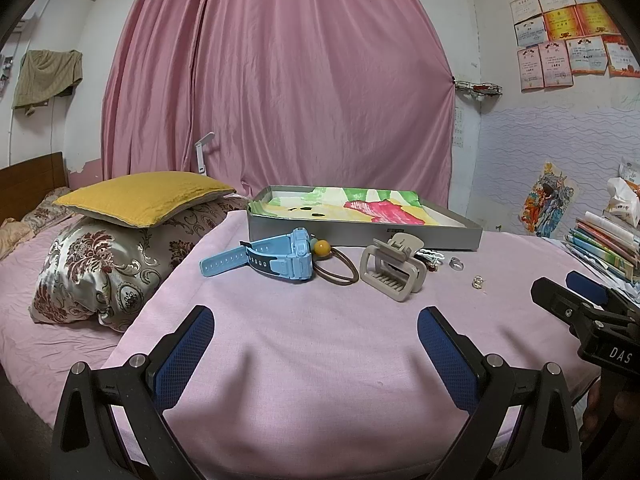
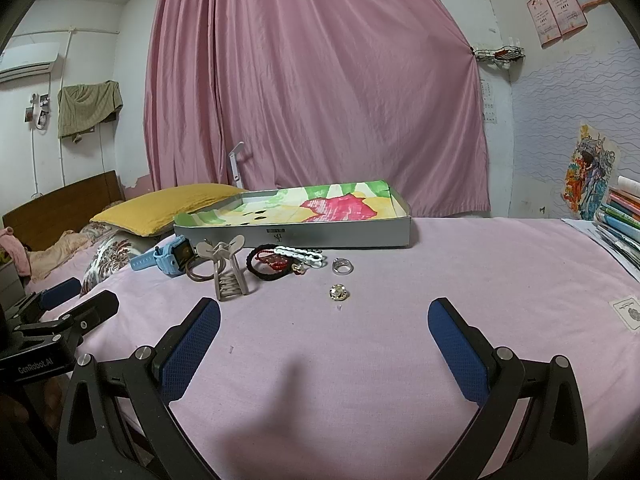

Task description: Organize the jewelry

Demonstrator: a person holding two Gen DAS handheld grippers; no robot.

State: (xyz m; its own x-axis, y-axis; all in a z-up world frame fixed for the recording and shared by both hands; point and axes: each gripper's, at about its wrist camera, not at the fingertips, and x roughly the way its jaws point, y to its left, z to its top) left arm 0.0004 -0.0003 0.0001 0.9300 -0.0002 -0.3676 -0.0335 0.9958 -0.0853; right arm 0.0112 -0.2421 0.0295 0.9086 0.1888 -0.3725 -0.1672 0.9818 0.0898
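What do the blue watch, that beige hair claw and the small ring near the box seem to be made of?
The blue watch looks like matte rubbery plastic: soft sheen, punched strap holes. The hair claw looks like matte hard plastic, with moulded teeth. The ring looks like polished silver-toned metal, given its bright glints; the alloy is unclear. The box looks like grey cardboard.

Books cut off at right wrist view's edge

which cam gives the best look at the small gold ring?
Right wrist view. The small gold ring lies centred ahead of the open right tongs, unobstructed on the pink cloth. The left wrist view shows it only as a tiny glint far right, detail unreadable.
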